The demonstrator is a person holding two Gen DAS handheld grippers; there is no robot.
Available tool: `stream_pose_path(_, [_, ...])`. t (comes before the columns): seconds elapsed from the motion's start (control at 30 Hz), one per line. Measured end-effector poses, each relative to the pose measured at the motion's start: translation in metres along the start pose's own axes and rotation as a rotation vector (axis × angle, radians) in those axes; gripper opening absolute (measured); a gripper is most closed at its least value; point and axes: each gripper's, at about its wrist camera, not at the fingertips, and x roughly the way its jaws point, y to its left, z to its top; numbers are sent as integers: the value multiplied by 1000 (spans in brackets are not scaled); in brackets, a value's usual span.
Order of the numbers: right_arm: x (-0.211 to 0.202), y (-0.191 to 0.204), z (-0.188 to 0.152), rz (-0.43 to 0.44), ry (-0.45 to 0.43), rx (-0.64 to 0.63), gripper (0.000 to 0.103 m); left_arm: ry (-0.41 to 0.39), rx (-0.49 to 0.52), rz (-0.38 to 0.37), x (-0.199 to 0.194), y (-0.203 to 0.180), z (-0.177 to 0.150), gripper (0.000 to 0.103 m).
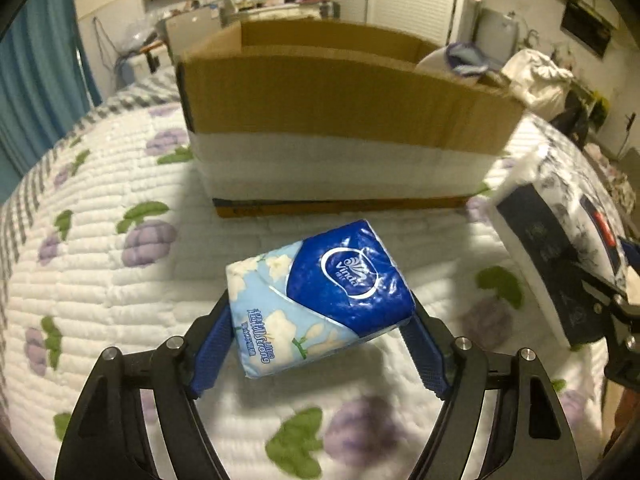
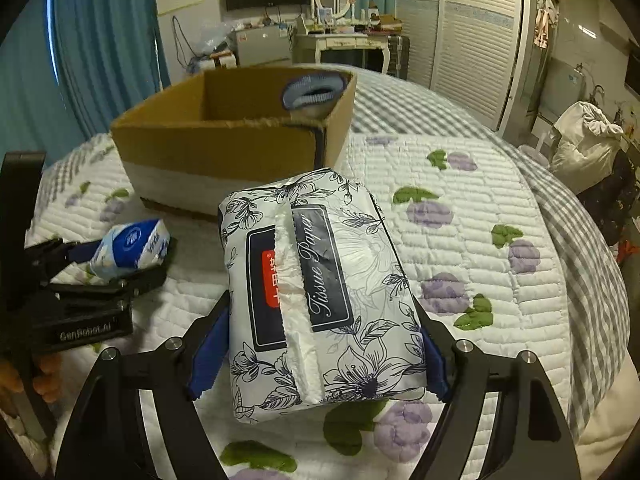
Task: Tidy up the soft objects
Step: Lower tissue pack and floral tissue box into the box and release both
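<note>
My left gripper [image 1: 320, 332] is shut on a blue Vinda tissue pack [image 1: 320, 296] and holds it above the quilt, in front of the cardboard box [image 1: 340, 116]. My right gripper [image 2: 324, 340] is shut on a white floral tissue paper pack [image 2: 320, 292], also held above the quilt. The floral pack shows at the right of the left wrist view [image 1: 560, 256]. The blue pack and the left gripper show at the left of the right wrist view [image 2: 132, 248]. The open box [image 2: 240, 148] holds a blue-and-white soft item [image 2: 312, 90] in its far right corner.
A white quilt with purple flowers [image 1: 100, 280] covers the bed under both grippers. Blue curtains [image 2: 100, 40] hang at the left. A dresser with a mirror [image 2: 340, 36] and a wardrobe [image 2: 476, 40] stand behind the bed. A white bag [image 2: 588, 140] lies at the right.
</note>
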Motion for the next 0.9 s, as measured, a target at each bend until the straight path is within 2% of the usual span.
stream_pose_path(0.23, [-58,7,11,30,-91,-1,79,-87,12,13,-69,-1,-6,77])
stream_pose_path(0.43, [-113,13,23,42,-180,-18,79,-180,3,17,-125,-7,2,77])
stream_pose_path(0.67, [-161,19,49,55,-271,-51,79,-262,12,30,-159,-9,22,77])
stream_pose_path(0.9, [-174,17,96,78,-331,-55,79,-310,13,49,-165,3,53,77])
